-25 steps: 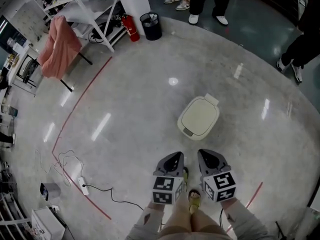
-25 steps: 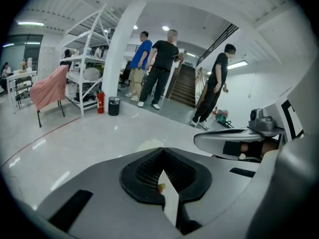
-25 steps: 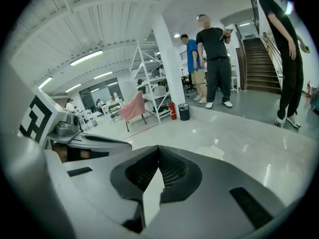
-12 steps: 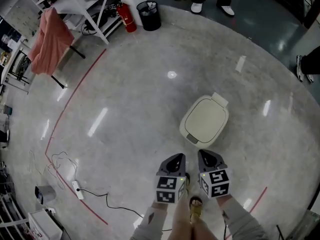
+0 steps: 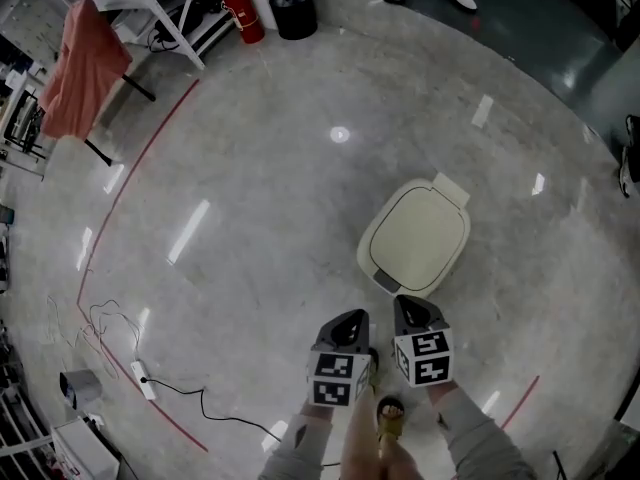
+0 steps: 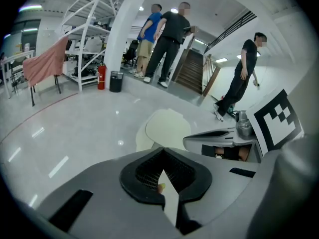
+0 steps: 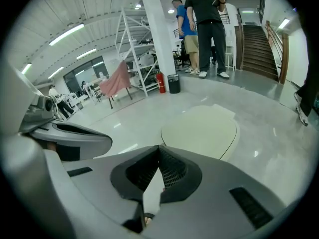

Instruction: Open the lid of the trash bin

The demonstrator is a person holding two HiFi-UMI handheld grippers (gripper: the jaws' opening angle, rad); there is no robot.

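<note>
A cream trash bin [image 5: 415, 238] stands on the grey floor with its lid down flat, its hinge tab on the far side. The bin also shows ahead in the left gripper view [image 6: 167, 126] and fills the middle of the right gripper view [image 7: 202, 128]. My left gripper [image 5: 347, 320] and right gripper [image 5: 410, 310] hang side by side just short of the bin's near edge, touching nothing. Both are shut and hold nothing: the left gripper [image 6: 162, 151] and the right gripper [image 7: 159, 148] each have their tips together.
Far back left stand a black waste basket [image 5: 291, 8], a red fire extinguisher [image 5: 237, 10], white shelving and a pink cloth [image 5: 80, 68] on a rack. A power strip and cable [image 5: 140, 380] lie at lower left. People stand by stairs [image 6: 169, 39].
The view has moved forward: the bin lies nearer and larger, and both grippers stand closer to its near edge. Both grippers stay shut.
</note>
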